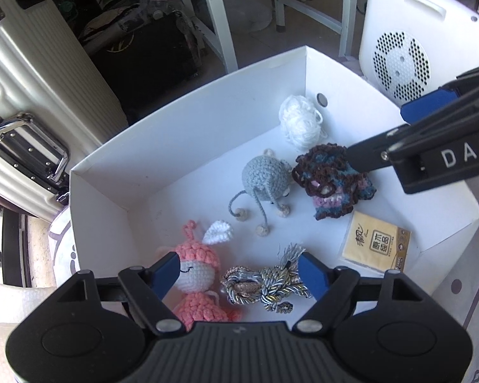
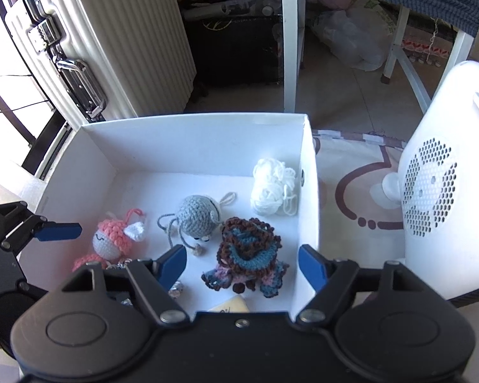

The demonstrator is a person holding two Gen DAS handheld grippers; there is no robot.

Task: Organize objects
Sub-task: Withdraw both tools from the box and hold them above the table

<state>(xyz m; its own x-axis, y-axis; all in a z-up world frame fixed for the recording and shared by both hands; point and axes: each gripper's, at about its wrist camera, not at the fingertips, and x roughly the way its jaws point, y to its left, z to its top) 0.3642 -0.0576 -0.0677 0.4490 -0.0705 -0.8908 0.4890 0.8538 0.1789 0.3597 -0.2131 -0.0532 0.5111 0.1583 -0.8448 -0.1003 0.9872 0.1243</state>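
Box (image 2: 207, 134) holds crocheted toys (image 2: 198, 220).

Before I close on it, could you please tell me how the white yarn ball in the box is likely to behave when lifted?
The white yarn ball looks soft and loosely wound, so it would probably squash rather than resist. It is likely light for its size. Loose loops trail beside it near the white box wall, so strands may snag or unravel.

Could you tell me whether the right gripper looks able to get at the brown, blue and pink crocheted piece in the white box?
Probably yes. The right gripper is open, and the brown, blue and pink crocheted piece lies uncovered between its fingers inside the open-topped white box.
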